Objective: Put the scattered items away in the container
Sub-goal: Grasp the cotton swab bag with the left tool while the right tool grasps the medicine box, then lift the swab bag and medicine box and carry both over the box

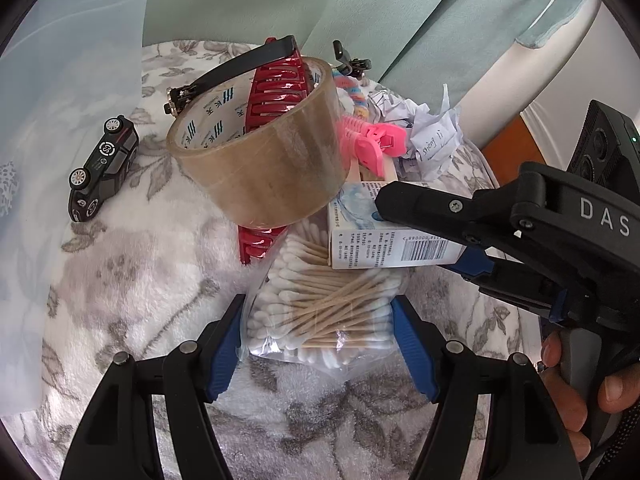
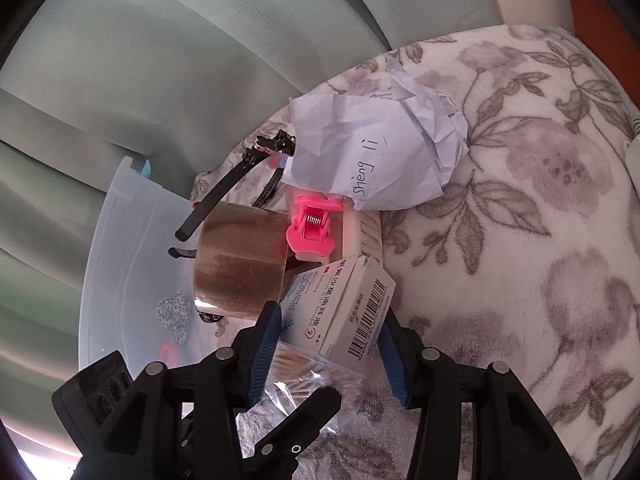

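Note:
My left gripper [image 1: 318, 320] has its blue pads on both sides of a clear bag of cotton swabs [image 1: 324, 300] lying on the floral blanket [image 1: 140, 288]. My right gripper [image 2: 330, 332] has its pads against both sides of a white medicine box [image 2: 340, 312], which rests on the swab bag; the box also shows in the left wrist view [image 1: 380, 240]. A roll of brown tape [image 1: 260, 160] leans on a red hair claw [image 1: 276, 92]. The clear plastic container [image 2: 120, 264] stands at the left in the right wrist view.
A black toy car [image 1: 102, 168], a black watch strap [image 1: 228, 72], a pink clip [image 1: 372, 140], crumpled paper [image 1: 432, 140] and coloured hair ties [image 1: 352, 92] lie on the blanket. Green curtains hang behind. A patterned bow [image 2: 174, 312] shows through the container's wall.

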`<state>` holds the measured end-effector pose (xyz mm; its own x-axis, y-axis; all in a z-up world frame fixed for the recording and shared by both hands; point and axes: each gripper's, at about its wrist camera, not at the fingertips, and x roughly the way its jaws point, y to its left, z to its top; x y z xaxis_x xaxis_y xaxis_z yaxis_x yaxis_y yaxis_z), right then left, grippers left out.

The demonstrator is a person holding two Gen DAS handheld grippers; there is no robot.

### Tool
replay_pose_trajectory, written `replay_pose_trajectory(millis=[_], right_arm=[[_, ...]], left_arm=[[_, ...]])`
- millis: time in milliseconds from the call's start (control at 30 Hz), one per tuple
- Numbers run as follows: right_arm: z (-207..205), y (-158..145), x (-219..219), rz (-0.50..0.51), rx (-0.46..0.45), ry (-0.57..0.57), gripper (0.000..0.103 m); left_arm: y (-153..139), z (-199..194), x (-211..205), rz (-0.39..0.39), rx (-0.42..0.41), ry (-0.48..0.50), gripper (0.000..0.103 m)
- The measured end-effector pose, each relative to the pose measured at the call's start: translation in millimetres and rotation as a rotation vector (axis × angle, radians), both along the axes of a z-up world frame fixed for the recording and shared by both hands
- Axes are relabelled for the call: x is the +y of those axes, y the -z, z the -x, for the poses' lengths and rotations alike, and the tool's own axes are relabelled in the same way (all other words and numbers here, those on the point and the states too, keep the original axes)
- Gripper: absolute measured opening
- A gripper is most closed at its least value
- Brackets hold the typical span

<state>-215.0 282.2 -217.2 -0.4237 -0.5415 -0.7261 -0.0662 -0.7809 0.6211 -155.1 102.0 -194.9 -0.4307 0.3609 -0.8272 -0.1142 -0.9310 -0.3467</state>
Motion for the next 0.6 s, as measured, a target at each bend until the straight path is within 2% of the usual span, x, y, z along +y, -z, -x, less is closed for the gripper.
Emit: replay_pose_trajectory(millis=[100, 267, 600], right_arm=[[5, -4, 22, 0.01, 0.011, 0.007, 0.039], [2, -21, 18, 0.01, 0.023, 0.029, 0.035], [-42, -49, 38, 0.006, 0.037, 0.094, 0.027]], left_arm=[[-1, 2, 3, 0.005, -0.001, 0.002, 0.072], [1, 4, 15, 0.016, -0.004, 0.002, 0.072], [-11, -11, 16, 0.038, -0.021, 0.022, 0.072]])
